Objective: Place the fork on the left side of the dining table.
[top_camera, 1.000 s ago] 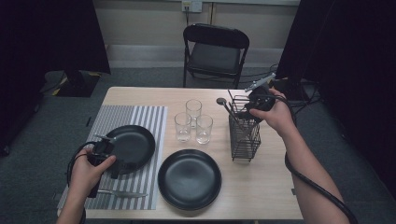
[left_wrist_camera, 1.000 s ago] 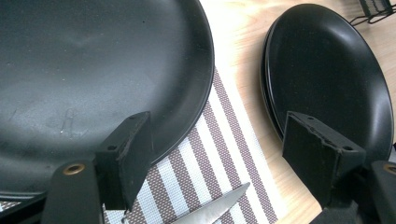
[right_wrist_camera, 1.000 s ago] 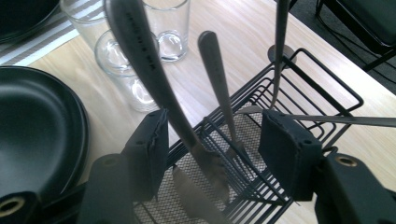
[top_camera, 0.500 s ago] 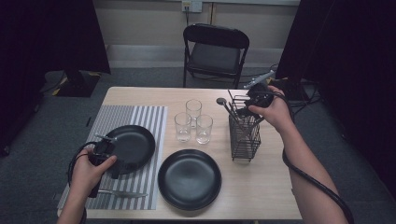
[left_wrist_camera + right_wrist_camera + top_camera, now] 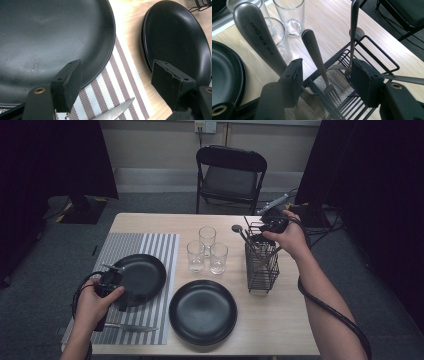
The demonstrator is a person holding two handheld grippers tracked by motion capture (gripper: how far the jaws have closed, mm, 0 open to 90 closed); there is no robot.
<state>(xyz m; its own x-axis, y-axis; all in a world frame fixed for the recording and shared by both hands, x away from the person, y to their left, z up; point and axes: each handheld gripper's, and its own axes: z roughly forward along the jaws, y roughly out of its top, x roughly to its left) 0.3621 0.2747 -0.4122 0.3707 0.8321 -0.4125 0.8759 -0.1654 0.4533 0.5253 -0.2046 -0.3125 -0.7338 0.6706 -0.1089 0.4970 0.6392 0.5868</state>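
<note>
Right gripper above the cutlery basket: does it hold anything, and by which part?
Nothing is held. The right gripper is open over the basket; a fork stands between the jaws, ungripped.

A black folding chair (image 5: 230, 175) is standing behind the wooden counter (image 5: 280, 330) on grey carpet (image 5: 45, 255). Dark curtains (image 5: 55, 155) are hanging on both sides of a pale wall (image 5: 155, 145).

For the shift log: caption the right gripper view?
Open right gripper poised over a fork in the wire cutlery basket.
</note>
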